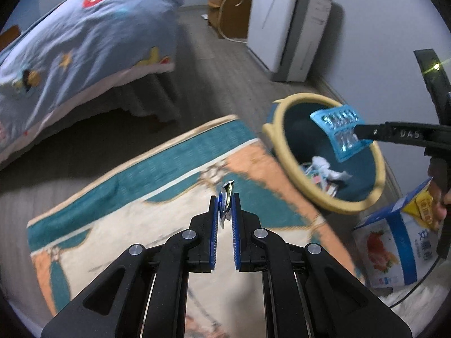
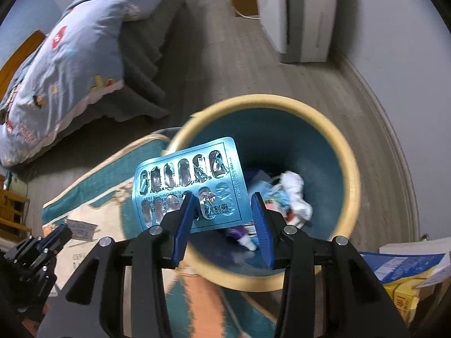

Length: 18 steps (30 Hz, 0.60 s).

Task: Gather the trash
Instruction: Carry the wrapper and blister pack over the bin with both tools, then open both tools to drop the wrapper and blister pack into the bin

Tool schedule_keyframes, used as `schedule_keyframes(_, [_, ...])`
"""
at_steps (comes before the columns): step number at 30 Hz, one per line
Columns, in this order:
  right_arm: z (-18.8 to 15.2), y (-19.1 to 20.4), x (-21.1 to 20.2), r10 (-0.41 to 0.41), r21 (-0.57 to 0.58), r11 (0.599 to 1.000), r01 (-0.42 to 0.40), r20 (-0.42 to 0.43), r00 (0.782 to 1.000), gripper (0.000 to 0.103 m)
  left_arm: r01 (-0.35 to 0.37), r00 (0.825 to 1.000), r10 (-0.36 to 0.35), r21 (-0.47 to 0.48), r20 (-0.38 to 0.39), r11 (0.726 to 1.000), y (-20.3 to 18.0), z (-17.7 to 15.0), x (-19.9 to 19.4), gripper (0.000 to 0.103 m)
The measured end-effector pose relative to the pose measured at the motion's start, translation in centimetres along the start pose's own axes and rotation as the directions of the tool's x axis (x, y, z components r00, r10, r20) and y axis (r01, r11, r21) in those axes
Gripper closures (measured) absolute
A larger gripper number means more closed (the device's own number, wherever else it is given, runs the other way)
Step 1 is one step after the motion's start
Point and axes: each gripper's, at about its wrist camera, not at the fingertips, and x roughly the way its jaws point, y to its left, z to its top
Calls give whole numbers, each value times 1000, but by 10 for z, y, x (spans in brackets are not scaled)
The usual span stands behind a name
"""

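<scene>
My left gripper point(image 1: 224, 200) is shut on a small crumpled foil wrapper point(image 1: 226, 197) above the patterned rug point(image 1: 174, 214). My right gripper point(image 2: 222, 200) is open over the yellow-rimmed teal trash bin point(image 2: 349, 174). A blue empty pill blister pack point(image 2: 188, 186) lies against its left finger point(image 2: 184, 219), apart from the right finger, above the bin mouth. In the left wrist view the blister pack point(image 1: 338, 132) shows at the right gripper's tip point(image 1: 363, 132) over the bin point(image 1: 282, 140). Crumpled paper and wrappers point(image 2: 293, 194) lie inside the bin.
A bed with a blue quilt point(image 1: 84, 45) stands to the left. A white appliance point(image 1: 284, 25) and wooden cabinet point(image 1: 225, 5) are at the back wall. Cardboard cartons point(image 1: 394, 242) sit to the right of the bin. A paper scrap point(image 2: 81, 229) lies on the rug.
</scene>
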Motion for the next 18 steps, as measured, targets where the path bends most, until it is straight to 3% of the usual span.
schedule_keyframes(7, [-4,-47,2,-125,58,990,126,-12,992,62,116,992,-118,52,39,992,-52,24,10,93])
schedule_keyframes(16, [-5,-84,12,-88,141,986,92,-32,996,60,236,968,-241,79,63,969,-98,42,33,93])
schedule_keyframes(18, [-3,-83,14,-79,126,989,83,-34,996,53,238,969,-242,63,53,969,-98,43,40,84])
